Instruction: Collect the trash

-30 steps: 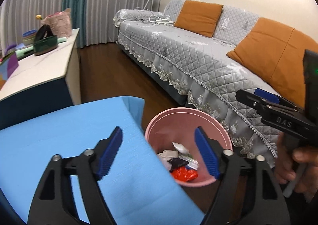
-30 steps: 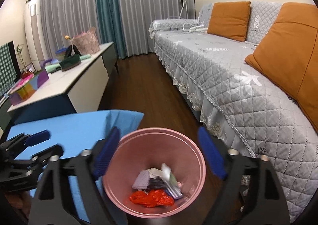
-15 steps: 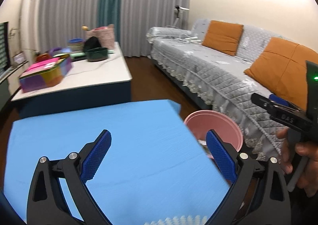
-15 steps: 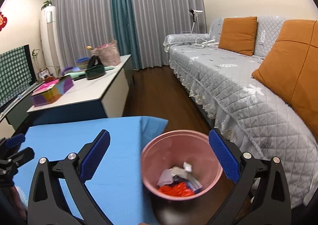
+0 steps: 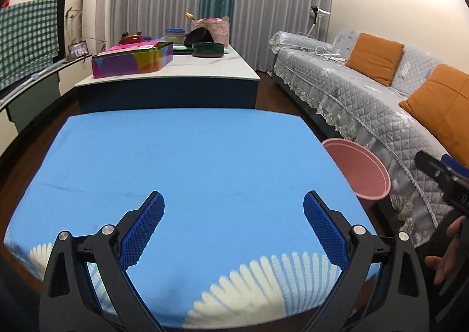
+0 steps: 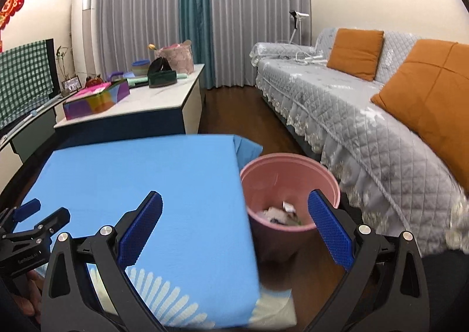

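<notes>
A bench (image 5: 187, 162) covered by a bright blue cloth (image 5: 123, 153) with a white fan pattern at its near edge fills the foreground; nothing else lies on it. Just beside its right edge, a pink trash bin (image 6: 288, 173) holding crumpled scraps (image 6: 281, 213) stands on the dark wooden floor (image 6: 234, 115).

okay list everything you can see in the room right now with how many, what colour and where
bin: 1, pink, on the floor between blue table and sofa
trash: a few pieces, mixed colours, inside the bin
table cover: 1, blue with white pattern at the near edge, in front
coffee table: 1, white top, beyond the blue table
box: 1, multicoloured, on the coffee table
sofa: 1, grey quilted, right side
cushions: 2, orange, on the sofa
curtains: grey with a teal strip, back wall
left gripper: blue pads, open, empty
right gripper: blue pads, open, empty
</notes>
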`<state>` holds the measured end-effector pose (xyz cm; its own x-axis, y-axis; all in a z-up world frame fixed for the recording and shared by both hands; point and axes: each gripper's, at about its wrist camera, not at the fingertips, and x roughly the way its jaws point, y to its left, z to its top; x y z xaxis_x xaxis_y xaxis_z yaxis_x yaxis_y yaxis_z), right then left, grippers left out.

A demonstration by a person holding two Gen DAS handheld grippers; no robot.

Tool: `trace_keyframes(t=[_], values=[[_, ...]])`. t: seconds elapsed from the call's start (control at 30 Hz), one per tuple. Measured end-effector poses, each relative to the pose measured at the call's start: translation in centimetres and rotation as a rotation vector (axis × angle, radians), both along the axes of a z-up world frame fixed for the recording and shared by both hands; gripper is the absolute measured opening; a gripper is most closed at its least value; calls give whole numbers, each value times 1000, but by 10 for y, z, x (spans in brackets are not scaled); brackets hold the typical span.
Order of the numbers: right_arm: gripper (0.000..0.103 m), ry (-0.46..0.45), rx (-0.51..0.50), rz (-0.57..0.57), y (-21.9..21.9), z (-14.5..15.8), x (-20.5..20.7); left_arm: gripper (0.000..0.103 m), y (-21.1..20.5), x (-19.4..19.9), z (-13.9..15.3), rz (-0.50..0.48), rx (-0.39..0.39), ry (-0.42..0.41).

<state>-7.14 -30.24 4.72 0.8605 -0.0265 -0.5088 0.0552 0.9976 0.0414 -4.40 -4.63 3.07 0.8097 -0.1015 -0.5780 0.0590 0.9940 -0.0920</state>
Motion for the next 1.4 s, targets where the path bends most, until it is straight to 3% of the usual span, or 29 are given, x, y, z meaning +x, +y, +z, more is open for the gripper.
trace_keyframes(t=[0.23, 1.4], values=[[98, -24, -17, 21, 20, -2, -20, 93, 6, -33, -6, -17, 18, 5], [98, 27, -35, 38, 29, -16, -5, 93, 11, -26, -12, 26, -14, 14]])
